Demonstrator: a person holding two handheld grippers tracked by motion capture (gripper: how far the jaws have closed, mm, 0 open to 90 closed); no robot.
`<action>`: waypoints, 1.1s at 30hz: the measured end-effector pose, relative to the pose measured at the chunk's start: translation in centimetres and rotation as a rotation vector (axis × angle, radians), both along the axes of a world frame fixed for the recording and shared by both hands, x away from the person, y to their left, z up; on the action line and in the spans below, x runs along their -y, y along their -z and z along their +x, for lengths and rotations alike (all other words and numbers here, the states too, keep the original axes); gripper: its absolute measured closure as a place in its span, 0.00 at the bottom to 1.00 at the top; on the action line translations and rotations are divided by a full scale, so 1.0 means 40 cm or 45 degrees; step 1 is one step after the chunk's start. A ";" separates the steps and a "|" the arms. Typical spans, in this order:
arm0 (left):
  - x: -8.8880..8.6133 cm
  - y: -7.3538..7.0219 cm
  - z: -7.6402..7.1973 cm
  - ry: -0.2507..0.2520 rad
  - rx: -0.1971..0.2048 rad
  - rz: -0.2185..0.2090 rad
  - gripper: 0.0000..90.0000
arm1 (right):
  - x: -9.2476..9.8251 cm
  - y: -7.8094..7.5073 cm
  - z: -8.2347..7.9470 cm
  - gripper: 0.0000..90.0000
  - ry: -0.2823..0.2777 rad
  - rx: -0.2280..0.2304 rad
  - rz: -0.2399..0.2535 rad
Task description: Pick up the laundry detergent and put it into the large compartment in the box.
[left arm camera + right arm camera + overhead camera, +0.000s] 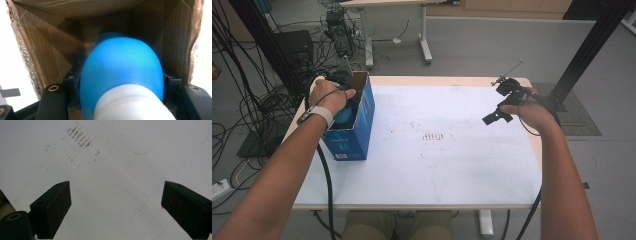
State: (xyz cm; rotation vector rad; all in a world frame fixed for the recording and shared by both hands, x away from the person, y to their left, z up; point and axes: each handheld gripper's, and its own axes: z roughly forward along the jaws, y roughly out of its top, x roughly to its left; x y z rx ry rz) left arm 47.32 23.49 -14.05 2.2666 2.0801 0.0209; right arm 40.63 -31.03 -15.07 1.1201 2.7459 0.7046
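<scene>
A blue box (354,120) stands on the left side of the white counter (437,165). It is made of brown cardboard inside, and its top is open. The box is the thing to find everything else by.

The left hand (328,96) is right over the open top of the box. A light band is on that wrist. The left tool (121,85) points down into the box. Its two black jaws are closed tight on a blue bottle (122,72), one jaw on each side. The bottle is round and smooth, with a white cap (132,103) at the end near the camera. In the left gripper view the bottle sits inside the brown walls of the box. From above, a bit of the blue bottle (346,115) shows just under the hand, at the mouth of the box. A black cable runs from the left tool down past the near edge of the counter.

To the right of the box, in the middle of the counter, are some small brown marks (433,135).

Far to the right of the box, near the right edge of the counter, the right hand (532,112) holds the right tool (497,116). The tool is up above the counter and tips down toward it. Its jaws are wide apart and hold nothing. In the right gripper view the white counter and the brown marks (79,137) show between the jaws.
</scene>
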 end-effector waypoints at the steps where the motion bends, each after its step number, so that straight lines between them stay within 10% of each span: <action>1: 0.000 0.000 0.000 -0.001 -0.001 0.001 0.41 | 0.000 -0.001 0.000 0.10 0.001 -0.002 -0.001; 33: 0.000 0.001 0.001 0.001 -0.002 0.001 0.41 | 0.007 -0.005 -0.006 0.10 0.005 0.001 -0.003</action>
